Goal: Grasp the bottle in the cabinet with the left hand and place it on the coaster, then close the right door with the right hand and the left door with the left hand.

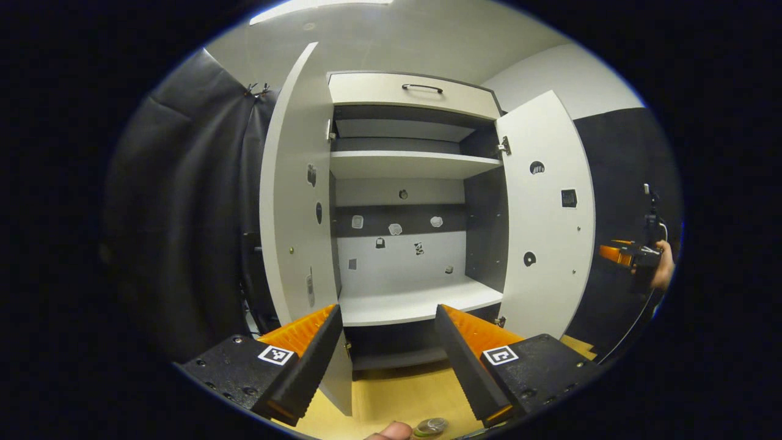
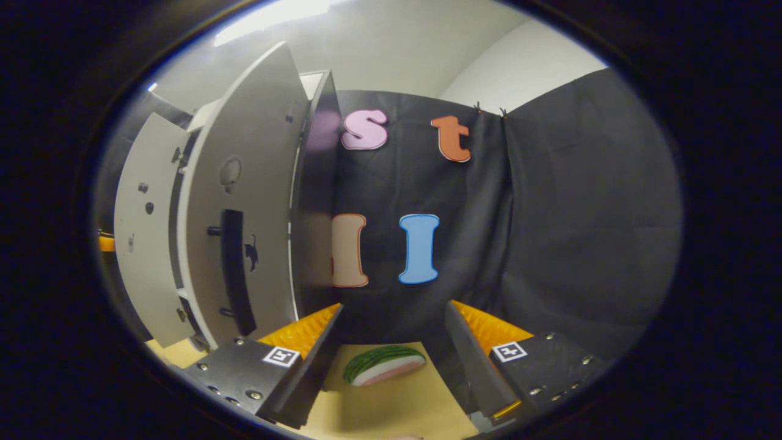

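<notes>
Looks like the bottle part is done: the cabinet [image 1: 403, 244] shelves are bare, and what seems to be the bottle [image 1: 435, 424] top sits on a green coaster [image 1: 421, 432] at the very bottom of the left gripper view, though it's hard to tell. The left gripper [image 1: 386, 360] is spread wide, holding nothing. The right gripper [image 2: 391, 360] is also wide apart and empty. Both the right door [image 1: 544, 214] and left door [image 1: 293, 201] hang open, so closing them is what's left. A watermelon slice [image 2: 383, 365] lies on the table [image 2: 391, 409] near the right gripper, not really blocking the door.
</notes>
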Available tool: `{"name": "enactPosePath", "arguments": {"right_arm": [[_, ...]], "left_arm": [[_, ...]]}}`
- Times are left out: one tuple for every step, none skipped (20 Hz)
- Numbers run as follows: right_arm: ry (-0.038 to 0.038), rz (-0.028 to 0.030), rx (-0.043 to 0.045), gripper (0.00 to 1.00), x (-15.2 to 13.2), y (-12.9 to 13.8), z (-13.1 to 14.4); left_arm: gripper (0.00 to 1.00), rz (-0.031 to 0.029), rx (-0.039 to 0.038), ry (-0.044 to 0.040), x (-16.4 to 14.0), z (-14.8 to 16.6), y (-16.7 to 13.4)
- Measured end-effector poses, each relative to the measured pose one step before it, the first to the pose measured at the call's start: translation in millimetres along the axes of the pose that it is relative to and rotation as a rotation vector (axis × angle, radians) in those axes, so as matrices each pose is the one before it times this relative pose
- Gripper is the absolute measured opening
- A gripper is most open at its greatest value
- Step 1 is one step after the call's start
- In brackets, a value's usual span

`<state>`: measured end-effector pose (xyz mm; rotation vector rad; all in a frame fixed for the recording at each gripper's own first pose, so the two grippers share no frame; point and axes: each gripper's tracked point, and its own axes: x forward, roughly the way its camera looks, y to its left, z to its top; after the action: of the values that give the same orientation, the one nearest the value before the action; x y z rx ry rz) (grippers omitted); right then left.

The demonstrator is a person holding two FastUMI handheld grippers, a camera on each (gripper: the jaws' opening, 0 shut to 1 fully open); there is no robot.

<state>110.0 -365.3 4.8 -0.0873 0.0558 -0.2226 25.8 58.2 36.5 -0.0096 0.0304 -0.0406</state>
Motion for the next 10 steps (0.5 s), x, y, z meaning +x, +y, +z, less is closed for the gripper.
{"name": "enactPosePath", "arguments": {"right_arm": [[0.01109, -0.01048, -0.00428, 0.99, 7.13, -1.61, 1.32], [0.01036, -0.00881, 0.00493, 0.99, 4.88, 0.75, 1.25], [0.0104, -0.00957, 0.01463, 0.99, 4.82, 2.39, 1.85], [0.01695, 0.00052, 0.02215, 0.99, 1.3, 6.1, -0.51], [0.01517, 0.02297, 0.0186, 0.99, -0.61, 14.58, -2.49], [0.00476, 0.03053, 0.0107, 0.99, 0.03, 16.68, -0.1], [-0.00371, 0.02648, 0.00459, 0.99, 0.14, 15.47, 2.76], [-0.00611, 0.03101, 0.00076, 0.99, 0.38, 16.51, 3.31], [-0.00402, 0.04106, 0.00968, 0.99, -0.7, 19.54, 1.73], [0.00054, 0.01142, 0.00568, 0.99, -5.0, 16.41, 1.23]], "left_arm": [[0.94, -0.0019, -0.00374, -0.00302, -1.97, -2.13, -1.98], [0.96, -0.01002, -0.00679, 0.00047, -2.76, -2.21, -3.54], [0.97, -0.01286, -0.00609, -0.00744, -2.31, -0.56, -3.85], [0.96, -0.01354, -0.00512, -0.00961, -1.14, 1.58, -4.2], [0.96, -0.0137, -0.00067, -0.00601, -2.16, 0.27, -4.24], [0.97, -0.00355, 0.00295, -0.00901, -1.69, 1.85, -2.78], [0.97, 0.0141, 0.00252, -0.00818, -0.95, 1.84, 2.08], [0.96, 0.03885, -0.00934, -0.01176, -2.96, 3.13, 8.58], [0.95, 0.02663, -0.01631, -0.00522, -2.91, 1.1, 5.31], [0.95, 0.00059, -0.02223, 0.00765, -4.1, -2.46, 1.32]]}}
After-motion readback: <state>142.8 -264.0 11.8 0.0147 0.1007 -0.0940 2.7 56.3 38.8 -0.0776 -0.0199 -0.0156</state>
